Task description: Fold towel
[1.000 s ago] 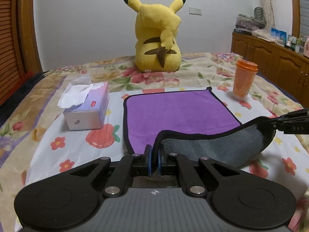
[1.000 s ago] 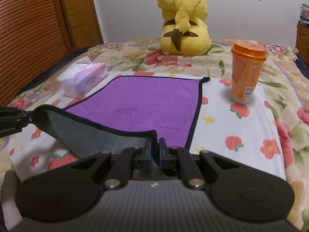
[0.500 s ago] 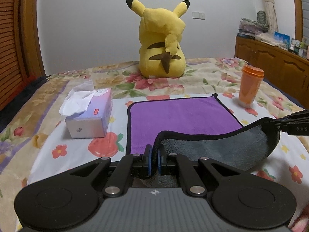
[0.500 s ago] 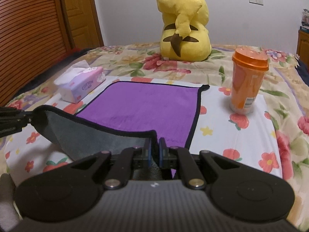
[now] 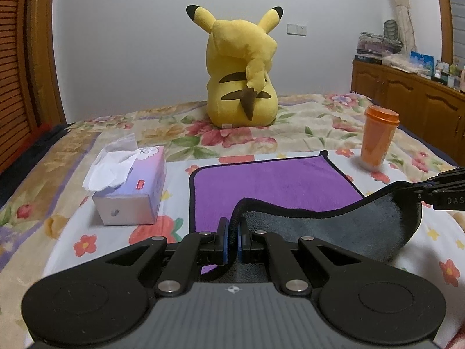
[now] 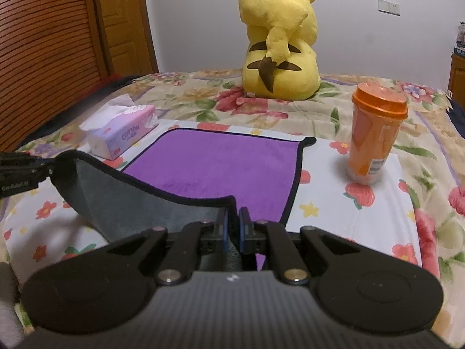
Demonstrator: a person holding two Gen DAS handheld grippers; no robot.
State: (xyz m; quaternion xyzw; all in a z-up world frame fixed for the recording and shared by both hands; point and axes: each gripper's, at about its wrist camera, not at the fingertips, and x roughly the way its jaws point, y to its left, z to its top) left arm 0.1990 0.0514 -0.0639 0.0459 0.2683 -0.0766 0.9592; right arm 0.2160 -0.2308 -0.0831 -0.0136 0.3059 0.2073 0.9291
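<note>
A purple towel [image 5: 273, 180] with black trim and a grey underside lies on the floral bed; it also shows in the right wrist view [image 6: 221, 163]. Its near edge is lifted off the bed, grey side [image 5: 348, 226] showing. My left gripper [image 5: 232, 240] is shut on the near left corner. My right gripper [image 6: 233, 226] is shut on the near right corner. The right gripper shows at the right edge of the left wrist view [image 5: 436, 189], and the left gripper at the left edge of the right wrist view [image 6: 26, 171]. The lifted edge sags between them.
A tissue box [image 5: 130, 192] sits left of the towel. An orange lidded cup [image 6: 375, 133] stands to its right. A yellow Pikachu plush [image 5: 241, 75] sits behind the towel. A wooden cabinet [image 5: 407, 101] lines the far right, wooden doors [image 6: 58, 43] the left.
Both grippers have risen with the near edge of the towel and tilted up. More of the wall shows and less of the flat purple towel.
</note>
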